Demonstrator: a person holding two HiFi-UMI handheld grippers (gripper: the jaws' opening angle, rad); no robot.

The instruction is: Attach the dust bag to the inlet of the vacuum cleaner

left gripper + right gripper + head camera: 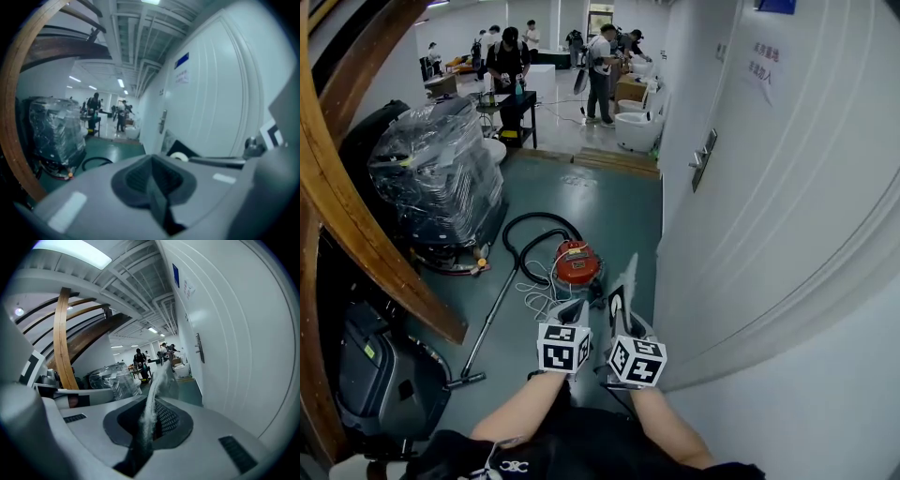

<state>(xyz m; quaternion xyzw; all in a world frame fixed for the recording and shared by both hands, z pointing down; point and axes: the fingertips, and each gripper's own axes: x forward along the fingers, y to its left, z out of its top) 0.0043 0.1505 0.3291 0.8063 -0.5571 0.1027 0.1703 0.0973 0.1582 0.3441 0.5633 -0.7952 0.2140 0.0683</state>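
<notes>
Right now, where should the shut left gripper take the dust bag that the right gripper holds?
Probably the dust bag's dark collar card around the white ring, pinched at its edge from the left gripper's side. It looks flat and stiff, so it should steer the opening; the right gripper holds only fabric.

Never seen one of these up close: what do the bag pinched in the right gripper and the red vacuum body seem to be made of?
Dust bag: probably soft non-woven fleece or fibrous paper, matt whitish; its pinched edge looks fuzzy.
Vacuum cleaner: its body looks smooth, shiny red, likely moulded plastic or painted metal; too distant to say which.
</notes>
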